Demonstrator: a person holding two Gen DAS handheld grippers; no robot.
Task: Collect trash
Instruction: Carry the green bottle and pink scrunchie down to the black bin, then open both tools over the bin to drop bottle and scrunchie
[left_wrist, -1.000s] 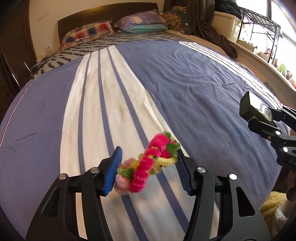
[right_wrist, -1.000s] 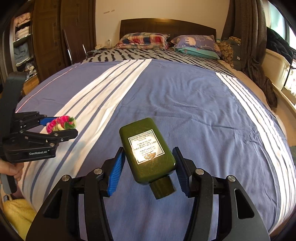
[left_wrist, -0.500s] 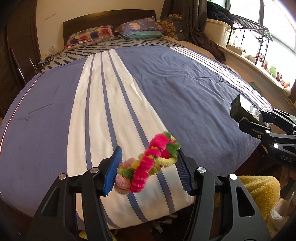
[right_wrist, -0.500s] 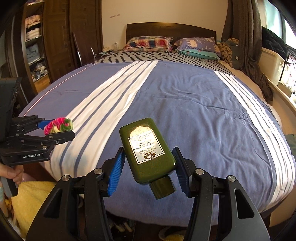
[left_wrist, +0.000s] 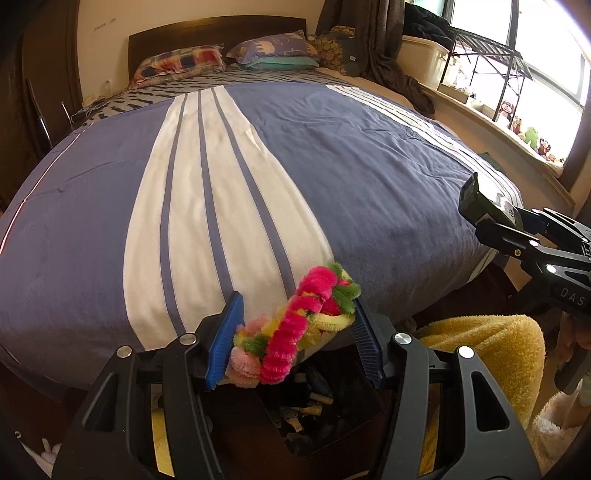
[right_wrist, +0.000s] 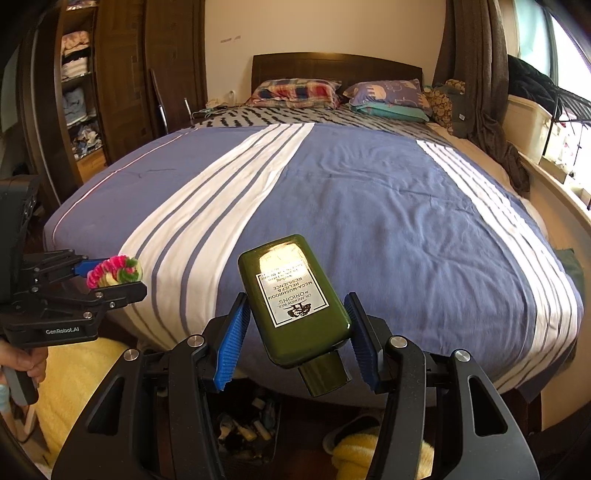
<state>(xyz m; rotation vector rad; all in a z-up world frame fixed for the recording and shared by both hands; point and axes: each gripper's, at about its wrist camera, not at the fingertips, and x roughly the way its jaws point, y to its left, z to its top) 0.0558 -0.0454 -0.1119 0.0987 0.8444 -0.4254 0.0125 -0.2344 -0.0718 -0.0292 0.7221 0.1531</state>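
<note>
My left gripper (left_wrist: 295, 332) is shut on a bundle of pink, yellow and green pipe cleaners (left_wrist: 295, 325), held past the foot of the bed above a dark bin of trash (left_wrist: 314, 410). It also shows in the right wrist view (right_wrist: 107, 275), at the left. My right gripper (right_wrist: 295, 328) is shut on a dark green bottle with a white label (right_wrist: 293, 299), cap toward me, above the same bin (right_wrist: 243, 428). The bottle also shows in the left wrist view (left_wrist: 487, 208), at the right edge.
The bed with a blue and white striped cover (right_wrist: 369, 206) fills the view ahead, pillows (right_wrist: 295, 90) at its head. A yellow fluffy garment (left_wrist: 487, 350) is below the grippers. A wardrobe (right_wrist: 92, 92) stands left, a window ledge with toys (left_wrist: 528, 136) right.
Both grippers have pulled back from over the bed to beyond its foot. The bed edge and the bin below have come into view. Both keep hold of their objects.
</note>
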